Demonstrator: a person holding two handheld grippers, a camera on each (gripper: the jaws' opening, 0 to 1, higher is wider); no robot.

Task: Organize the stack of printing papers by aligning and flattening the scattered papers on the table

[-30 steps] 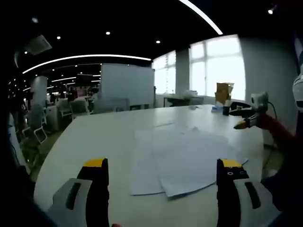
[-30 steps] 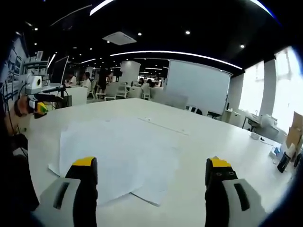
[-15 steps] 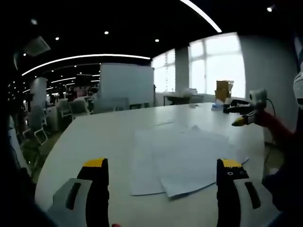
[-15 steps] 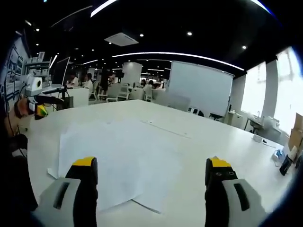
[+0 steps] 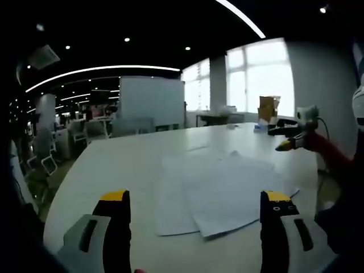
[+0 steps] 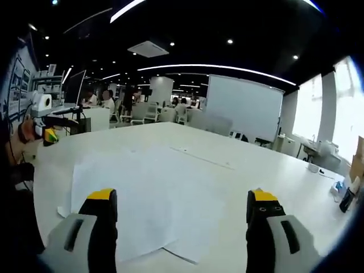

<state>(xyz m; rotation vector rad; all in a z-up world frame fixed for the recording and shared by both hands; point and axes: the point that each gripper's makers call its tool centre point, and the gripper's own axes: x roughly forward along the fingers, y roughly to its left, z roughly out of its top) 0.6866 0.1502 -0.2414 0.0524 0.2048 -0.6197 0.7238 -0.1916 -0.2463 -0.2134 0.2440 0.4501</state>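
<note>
Both our grippers, left (image 5: 196, 199) and right (image 6: 181, 196), hover wide open above loosely fanned white paper sheets (image 5: 222, 187) near the white table's (image 5: 119, 165) edge.

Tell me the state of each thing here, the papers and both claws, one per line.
Papers: scattered, overlapping unevenly, lying flat on the table.
Left claw: open, holding nothing, short of the papers.
Right claw: open, holding nothing, above the papers' near edge.

Dim open office: bright windows (image 5: 261, 79), whiteboard (image 6: 244, 108), curved ceiling light strips (image 6: 216, 67).
</note>
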